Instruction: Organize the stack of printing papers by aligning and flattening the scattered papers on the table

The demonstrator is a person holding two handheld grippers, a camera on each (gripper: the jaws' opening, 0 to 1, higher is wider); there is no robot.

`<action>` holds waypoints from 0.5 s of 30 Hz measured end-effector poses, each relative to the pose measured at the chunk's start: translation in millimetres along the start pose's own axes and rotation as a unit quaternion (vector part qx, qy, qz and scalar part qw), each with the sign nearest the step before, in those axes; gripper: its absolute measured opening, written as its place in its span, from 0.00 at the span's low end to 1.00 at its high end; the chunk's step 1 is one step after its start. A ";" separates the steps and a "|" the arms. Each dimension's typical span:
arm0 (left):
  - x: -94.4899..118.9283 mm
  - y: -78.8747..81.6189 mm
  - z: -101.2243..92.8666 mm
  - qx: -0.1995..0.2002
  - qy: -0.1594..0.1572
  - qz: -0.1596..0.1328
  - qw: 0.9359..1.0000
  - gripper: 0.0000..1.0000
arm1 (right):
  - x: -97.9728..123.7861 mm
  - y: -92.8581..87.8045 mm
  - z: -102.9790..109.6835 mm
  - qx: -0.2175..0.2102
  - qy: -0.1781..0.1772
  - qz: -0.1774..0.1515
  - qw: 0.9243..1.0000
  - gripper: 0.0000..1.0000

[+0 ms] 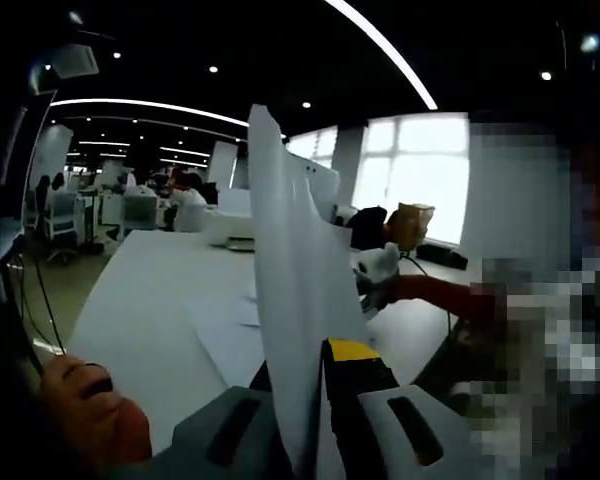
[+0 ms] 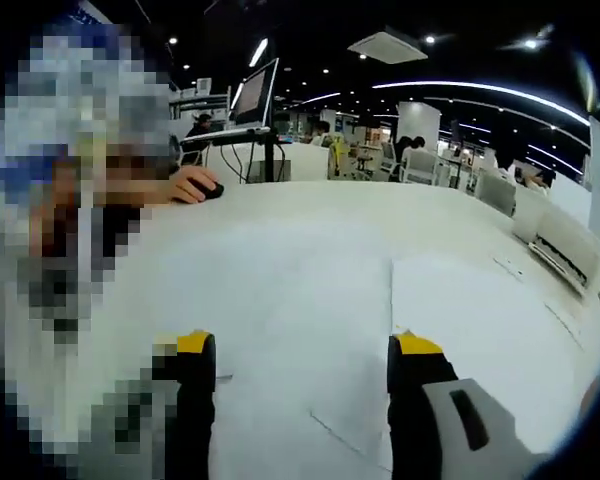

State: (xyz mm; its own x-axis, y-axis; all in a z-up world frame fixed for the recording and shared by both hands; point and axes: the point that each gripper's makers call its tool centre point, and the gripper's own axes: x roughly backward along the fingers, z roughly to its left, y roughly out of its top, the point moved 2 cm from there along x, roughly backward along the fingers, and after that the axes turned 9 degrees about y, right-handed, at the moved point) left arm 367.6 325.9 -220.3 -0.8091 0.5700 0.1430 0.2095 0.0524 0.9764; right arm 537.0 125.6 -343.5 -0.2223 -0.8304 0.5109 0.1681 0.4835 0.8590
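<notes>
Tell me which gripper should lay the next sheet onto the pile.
Left, probably. The left gripper is shut on an upright paper sheet; the right gripper hangs open over papers on the table.

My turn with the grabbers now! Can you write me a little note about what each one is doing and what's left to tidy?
Left gripper: shut on a sheet of paper, held upright above the white table.
Right gripper: open, holding nothing, over loose sheets lying flat on the table.
Done: one sheet picked up.
Left: more paper lies scattered; gather it, square the edges and press the stack flat.
</notes>
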 end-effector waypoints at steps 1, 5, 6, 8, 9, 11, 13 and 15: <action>0.1 0.2 -0.2 0.000 0.000 -0.001 1.000 0.06 | -5.1 1.9 3.6 0.007 0.004 0.003 1.000 0.64; 0.5 1.0 0.8 -0.002 0.000 -0.001 1.000 0.06 | -24.4 7.8 6.8 -0.002 0.006 0.004 1.000 0.65; 1.8 2.1 0.9 -0.002 0.000 -0.002 1.000 0.06 | -27.2 8.4 5.4 -0.007 0.000 0.006 1.000 0.65; 5.2 4.5 1.6 -0.003 0.001 -0.004 1.000 0.06 | -29.1 10.5 5.0 -0.003 -0.007 0.004 1.000 0.63; 6.6 5.8 2.3 -0.003 0.002 -0.006 1.000 0.06 | -30.2 11.2 5.1 -0.003 -0.010 0.004 1.000 0.62; 8.4 7.2 2.6 -0.005 0.004 -0.007 1.000 0.06 | -31.9 7.3 2.7 -0.003 -0.016 0.012 1.000 0.60; 9.1 7.9 2.9 -0.005 0.004 -0.008 1.000 0.06 | -31.9 1.1 0.0 -0.035 -0.026 0.009 0.999 0.58; 9.5 8.3 2.9 -0.005 0.004 -0.009 1.000 0.06 | -31.0 -0.7 -1.3 -0.039 -0.017 0.012 0.999 0.55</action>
State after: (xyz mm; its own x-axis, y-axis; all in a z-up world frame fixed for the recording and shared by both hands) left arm 363.2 334.2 -211.3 -0.8167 0.5629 0.1267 0.1895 0.0543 0.9804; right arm 545.0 150.6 -359.9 -0.2503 -0.8081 0.5332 0.2487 0.4785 0.8421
